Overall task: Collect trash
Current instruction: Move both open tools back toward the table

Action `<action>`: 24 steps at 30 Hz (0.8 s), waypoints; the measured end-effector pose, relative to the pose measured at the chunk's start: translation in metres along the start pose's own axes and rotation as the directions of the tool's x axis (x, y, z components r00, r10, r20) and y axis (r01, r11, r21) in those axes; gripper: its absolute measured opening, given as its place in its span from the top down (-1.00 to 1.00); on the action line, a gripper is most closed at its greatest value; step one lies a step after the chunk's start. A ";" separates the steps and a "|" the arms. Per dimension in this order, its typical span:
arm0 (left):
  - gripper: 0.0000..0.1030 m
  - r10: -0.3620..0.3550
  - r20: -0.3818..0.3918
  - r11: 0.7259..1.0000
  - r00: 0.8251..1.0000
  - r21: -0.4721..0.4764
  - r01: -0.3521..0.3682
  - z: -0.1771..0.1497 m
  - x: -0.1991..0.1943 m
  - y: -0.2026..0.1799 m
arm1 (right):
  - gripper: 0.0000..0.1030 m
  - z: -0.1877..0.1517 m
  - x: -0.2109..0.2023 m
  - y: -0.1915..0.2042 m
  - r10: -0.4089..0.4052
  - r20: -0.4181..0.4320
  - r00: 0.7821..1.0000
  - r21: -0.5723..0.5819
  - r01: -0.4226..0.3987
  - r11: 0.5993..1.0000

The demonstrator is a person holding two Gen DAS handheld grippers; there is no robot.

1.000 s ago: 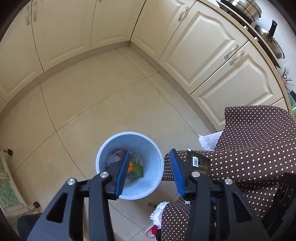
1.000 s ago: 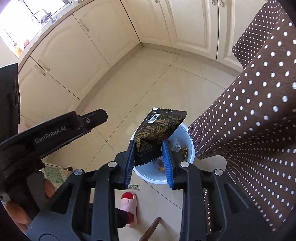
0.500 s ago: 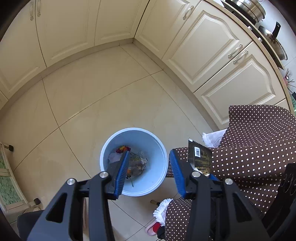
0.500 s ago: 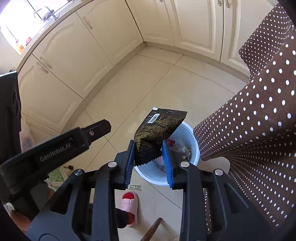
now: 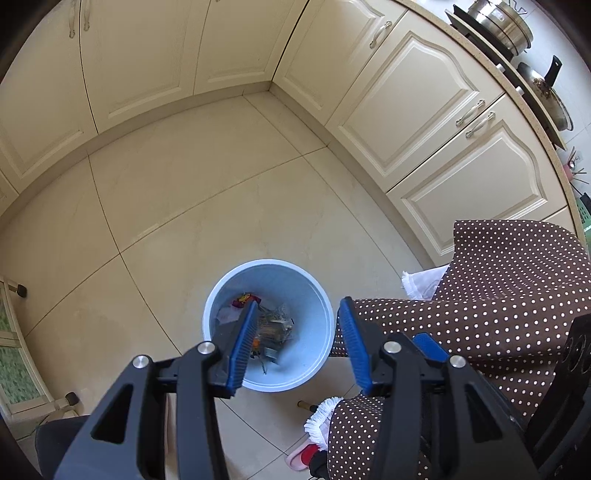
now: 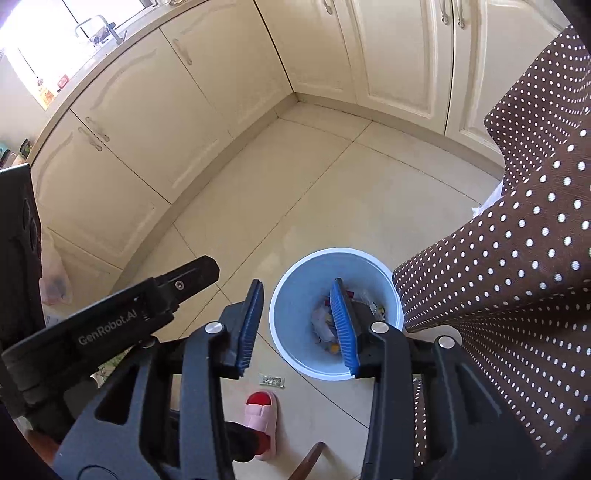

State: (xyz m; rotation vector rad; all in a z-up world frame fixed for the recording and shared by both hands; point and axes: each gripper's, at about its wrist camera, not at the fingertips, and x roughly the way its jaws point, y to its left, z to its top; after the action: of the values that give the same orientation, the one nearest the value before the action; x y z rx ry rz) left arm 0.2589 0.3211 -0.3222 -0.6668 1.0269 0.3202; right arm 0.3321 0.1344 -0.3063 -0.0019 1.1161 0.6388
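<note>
A light blue trash bin (image 5: 225, 291) stands on the tiled floor below both grippers, with several wrappers (image 5: 275, 326) inside; it also shows in the right wrist view (image 6: 295, 280). My left gripper (image 5: 297, 347) is open and empty above the bin. My right gripper (image 6: 297, 326) is open and empty, its right pad over the bin. The dark snack wrapper it held is out of its jaws; I cannot pick it out among the trash. A small wrapper (image 6: 271, 380) lies on the floor just in front of the bin.
A table with a brown polka-dot cloth (image 5: 498, 306) stands right of the bin, also in the right wrist view (image 6: 517, 258). Cream cabinets (image 5: 406, 96) line the walls. A pink slipper (image 6: 258, 417) is on the floor. Pots (image 5: 502, 18) sit on the counter.
My right gripper has opened and the dark snack wrapper has left its jaws. The left gripper stays open above the bin.
</note>
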 end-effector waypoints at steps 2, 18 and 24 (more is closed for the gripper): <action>0.11 -0.004 0.005 1.000 1.000 0.003 0.004 0.000 -0.004 -0.001 | 0.26 -0.001 -0.006 -0.001 -0.001 0.007 1.000 0.001 0.001 1.000; 0.10 -0.109 0.169 0.990 0.979 0.110 0.091 -0.021 -0.124 -0.061 | 0.26 -0.005 -0.146 -0.005 -0.013 0.250 0.968 -0.014 0.017 1.000; 0.03 -0.204 0.224 0.957 0.953 0.253 0.145 -0.045 -0.176 -0.130 | 0.24 -0.019 -0.241 -0.032 -0.064 0.412 0.909 0.017 0.063 0.998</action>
State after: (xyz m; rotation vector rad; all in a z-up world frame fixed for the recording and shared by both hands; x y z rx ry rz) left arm 0.2120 0.2035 -0.1385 -0.4865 0.7449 0.1190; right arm 0.2641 -0.0128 -0.1245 0.0961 0.7040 0.5465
